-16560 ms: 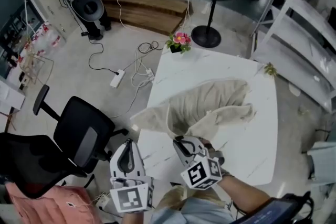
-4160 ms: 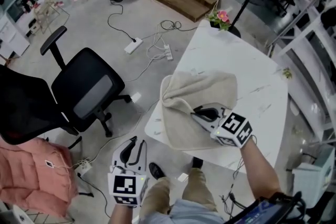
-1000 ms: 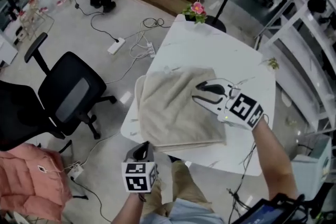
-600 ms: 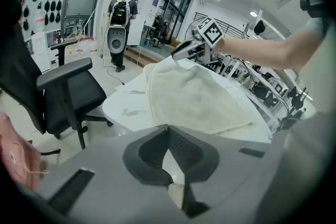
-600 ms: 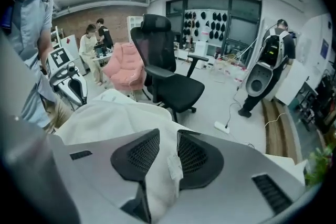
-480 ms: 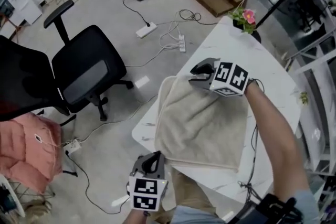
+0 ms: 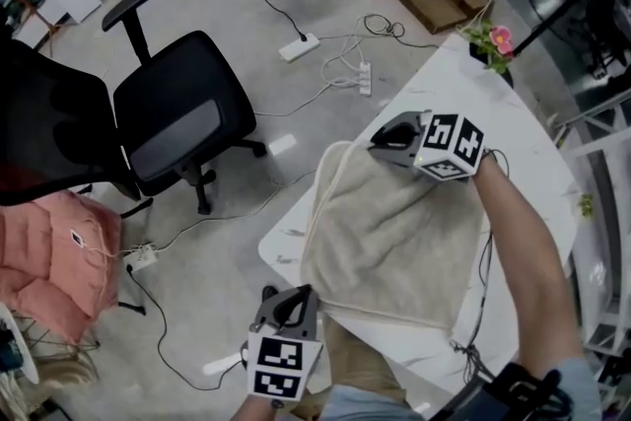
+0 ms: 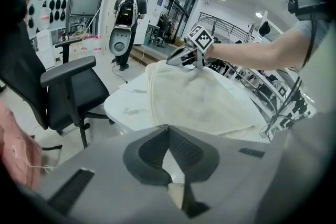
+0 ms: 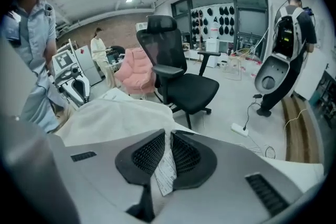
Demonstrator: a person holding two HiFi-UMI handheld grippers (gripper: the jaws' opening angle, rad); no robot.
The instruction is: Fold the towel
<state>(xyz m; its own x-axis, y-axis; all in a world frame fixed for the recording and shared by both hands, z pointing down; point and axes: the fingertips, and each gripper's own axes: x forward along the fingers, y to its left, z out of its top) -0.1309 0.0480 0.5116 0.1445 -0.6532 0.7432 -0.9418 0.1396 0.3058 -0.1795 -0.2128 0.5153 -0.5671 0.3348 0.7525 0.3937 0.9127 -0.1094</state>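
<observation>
When set against the frame half a second back, shows the right gripper (image 7: 380,142) at the same far left corner of the towel (image 7: 394,242), with its jaws just closing and now clenched on that corner. Catches the towel's white label (image 9: 164,173) between the pads as well. Raises the pinched corner a little above the rest of the cloth, which lies flat as a rough square. Keeps the left gripper (image 7: 288,303) low, just off the near edge of the table (image 7: 537,163), as before, pressed tight together on nothing.

Counts two grippers, one towel, one white table, one black office chair (image 7: 182,128), one pink padded seat (image 7: 49,261) and one potted flower (image 7: 496,39) at the far corner of the table.

Places the towel's left edge close along the table's left edge, and its near edge just inside the table's near edge. Leaves bare tabletop beyond the towel and to its right. Leaves open floor (image 7: 246,212) between table and office chair, crossed by loose cables (image 7: 340,54) on the far side.
</observation>
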